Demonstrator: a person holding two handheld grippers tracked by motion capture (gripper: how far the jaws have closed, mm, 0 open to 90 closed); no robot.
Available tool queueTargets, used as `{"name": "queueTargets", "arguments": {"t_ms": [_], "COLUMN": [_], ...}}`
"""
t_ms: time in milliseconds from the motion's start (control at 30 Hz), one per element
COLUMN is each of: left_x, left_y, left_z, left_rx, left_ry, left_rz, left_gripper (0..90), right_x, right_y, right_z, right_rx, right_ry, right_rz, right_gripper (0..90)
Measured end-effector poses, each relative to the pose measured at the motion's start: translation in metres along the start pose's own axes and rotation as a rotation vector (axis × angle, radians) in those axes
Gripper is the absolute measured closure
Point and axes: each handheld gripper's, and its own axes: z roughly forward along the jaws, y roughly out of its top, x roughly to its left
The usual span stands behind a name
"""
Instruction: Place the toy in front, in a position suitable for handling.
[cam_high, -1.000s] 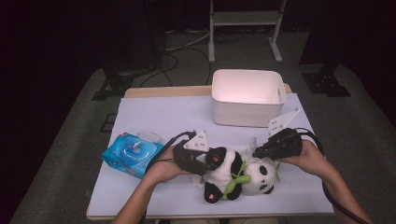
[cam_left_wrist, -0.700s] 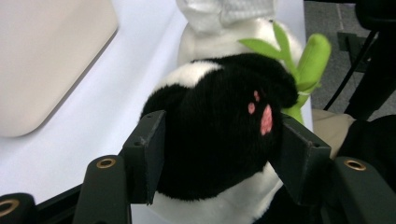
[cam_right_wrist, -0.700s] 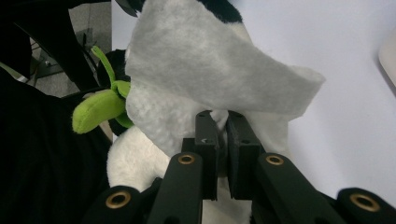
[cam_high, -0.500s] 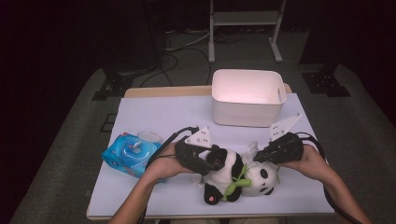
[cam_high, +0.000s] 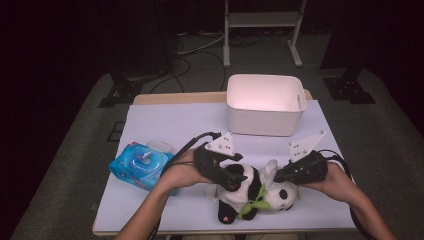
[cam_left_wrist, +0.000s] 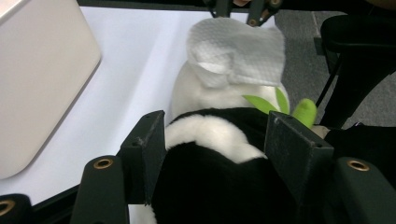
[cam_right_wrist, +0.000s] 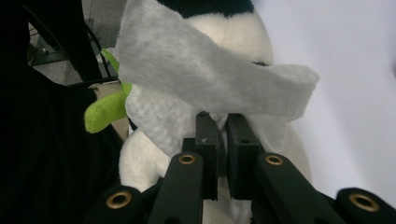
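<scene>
Two grippers meet over a black-and-white plush panda toy (cam_high: 250, 192) lying near the table's front edge, its long axis running left to right; the left gripper (cam_left_wrist: 215, 154) straddles the black body, its jaws having just widened, fur between them (whether they press I cannot tell). To the right, the right gripper (cam_right_wrist: 222, 140) pinches a white textured wipe (cam_right_wrist: 210, 88) shut against the panda's head, so wiping falls to that nearer hand.

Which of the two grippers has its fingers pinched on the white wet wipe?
The right gripper: its fingers are shut on the white wet wipe draped over the black-and-white plush panda. The left gripper straddles the panda's black body instead.
</scene>
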Motion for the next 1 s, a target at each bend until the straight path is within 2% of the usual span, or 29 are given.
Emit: {"name": "queueTargets", "arguments": {"t_ms": [167,300,500,633,733,833,933,1000], "left_x": [0.005,0.006,0.007,0.01,0.01,0.01,0.013,0.016], "left_y": [-0.001,-0.002,-0.005,-0.008,-0.008,-0.011,-0.012,-0.013], "left_z": [0.007,0.016,0.031,0.035,0.037,0.041,0.045,0.048], "left_rx": [0.036,0.092,0.148,0.155,0.161,0.17,0.17,0.167], "left_ry": [-0.02,-0.037,-0.073,-0.114,-0.113,-0.129,-0.147,-0.165], "left_rz": [-0.021,-0.036,-0.052,-0.071,-0.072,-0.08,-0.106,-0.127], "left_gripper": [37.9,36.7,37.1,36.7,36.4,36.5,36.4,38.0], "right_x": [0.005,0.009,0.014,0.017,0.017,0.017,0.017,0.018], "right_y": [0.001,0.001,0.002,0.002,0.002,0.003,0.005,0.006], "right_z": [0.0,0.0,0.001,0.001,0.001,0.002,0.003,0.003], "right_rx": [0.007,0.008,0.017,0.016,0.016,0.019,0.032,0.038], "right_ry": [0.006,0.012,0.016,0.019,0.02,0.023,0.019,0.017], "right_rz": [-0.018,-0.026,-0.042,-0.039,-0.043,-0.048,-0.06,-0.047], "right_gripper": [84.0,84.0,84.0,84.0,83.9,83.8,83.8,83.7]}}
